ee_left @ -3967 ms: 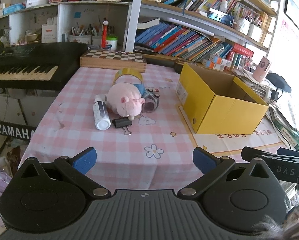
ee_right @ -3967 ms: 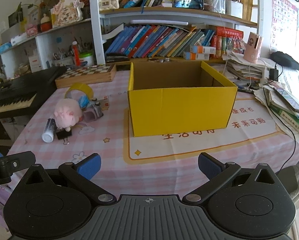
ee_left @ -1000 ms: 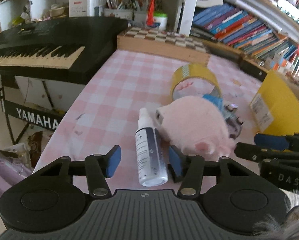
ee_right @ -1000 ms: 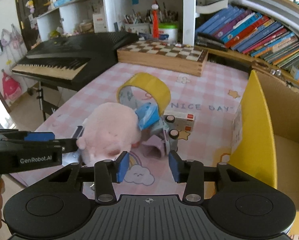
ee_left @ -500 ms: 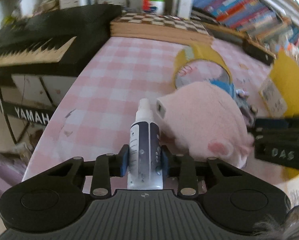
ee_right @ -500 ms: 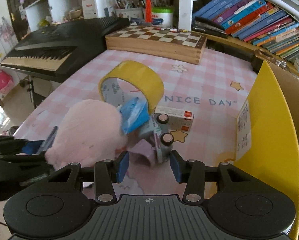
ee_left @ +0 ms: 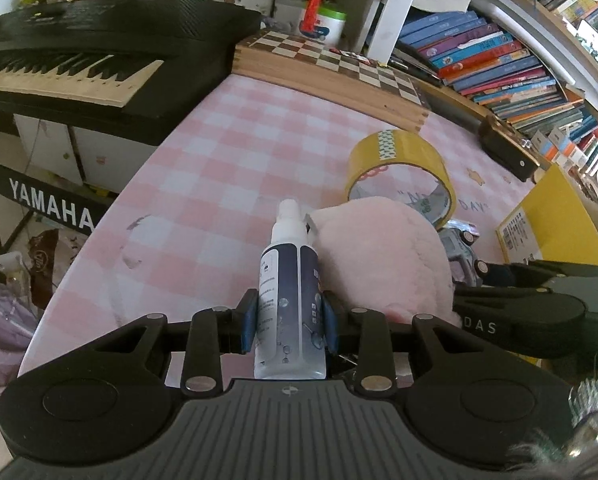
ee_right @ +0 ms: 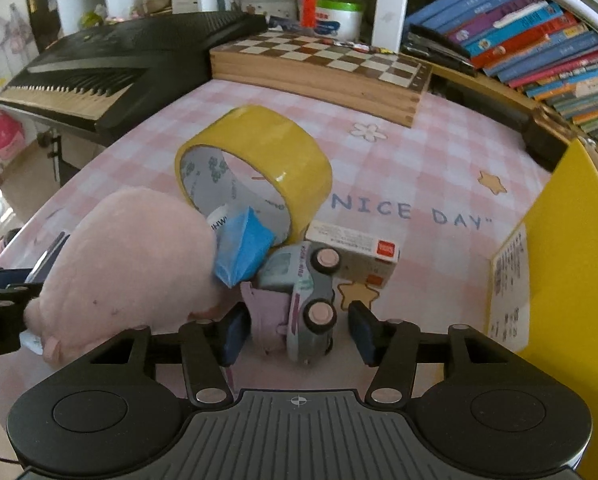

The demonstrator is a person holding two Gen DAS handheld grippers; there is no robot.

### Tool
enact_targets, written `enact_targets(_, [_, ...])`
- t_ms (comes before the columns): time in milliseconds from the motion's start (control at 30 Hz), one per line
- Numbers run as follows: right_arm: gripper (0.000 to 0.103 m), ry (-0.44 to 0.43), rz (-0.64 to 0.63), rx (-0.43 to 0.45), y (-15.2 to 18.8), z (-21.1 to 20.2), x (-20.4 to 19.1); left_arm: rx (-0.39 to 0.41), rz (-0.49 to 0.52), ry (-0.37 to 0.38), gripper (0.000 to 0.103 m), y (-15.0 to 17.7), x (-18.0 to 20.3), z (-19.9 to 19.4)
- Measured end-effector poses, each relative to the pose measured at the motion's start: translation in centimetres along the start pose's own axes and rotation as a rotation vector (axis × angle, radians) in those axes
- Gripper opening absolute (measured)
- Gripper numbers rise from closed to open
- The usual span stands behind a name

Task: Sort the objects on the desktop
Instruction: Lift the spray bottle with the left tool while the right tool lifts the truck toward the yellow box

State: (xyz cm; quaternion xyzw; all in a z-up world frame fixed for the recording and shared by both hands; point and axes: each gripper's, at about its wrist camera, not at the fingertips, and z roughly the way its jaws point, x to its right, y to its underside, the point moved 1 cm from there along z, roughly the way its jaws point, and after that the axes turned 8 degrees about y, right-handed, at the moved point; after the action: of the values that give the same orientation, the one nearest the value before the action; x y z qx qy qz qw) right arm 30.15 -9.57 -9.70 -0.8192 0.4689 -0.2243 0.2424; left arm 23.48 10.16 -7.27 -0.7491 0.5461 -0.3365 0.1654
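Note:
My left gripper [ee_left: 287, 322] is shut on a white and dark-blue spray bottle [ee_left: 289, 280], its blue pads pressing both sides. The bottle lies on the pink checked tablecloth [ee_left: 227, 184] against a pink plush pig [ee_left: 379, 256]. In the right wrist view my right gripper [ee_right: 297, 336] has its jaws opening, one pad on each side of a grey toy car [ee_right: 311, 300] lying on its side, not pressing it. Behind the car are a small white box [ee_right: 359, 260], a blue packet [ee_right: 243, 248] and a yellow tape roll [ee_right: 259, 160]. The pig [ee_right: 127, 264] sits to the left.
A yellow cardboard box [ee_right: 559, 280] stands at the right. A wooden chessboard [ee_right: 323, 64] lies at the back of the table, with a black keyboard [ee_left: 79, 52] past the left edge. Bookshelves [ee_left: 499, 60] run behind. The right gripper's body [ee_left: 539, 300] shows beside the pig.
My left gripper closed on the spray bottle. My right gripper moved forward and down over the toy car, and its jaws widened around it.

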Motion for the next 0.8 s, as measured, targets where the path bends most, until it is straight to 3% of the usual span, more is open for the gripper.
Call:
enact_targets(67, [0.043,-0.028,-0.011,0.000,-0.1,0.0,-0.1,-0.001,-0.001,0.003,0.030,0.0,0.0,0.0])
enact_targets(333, [0.043,-0.052,0.037,0.030,-0.2,-2.7,0.6,0.035,-0.004,0.030,0.030,-0.1,0.1,-1.3])
enact_targets(800, [0.043,-0.065,0.168,0.162,-0.3,-10.3,2.4,0.164,0.015,0.090,0.030,-1.2,0.7,-8.0])
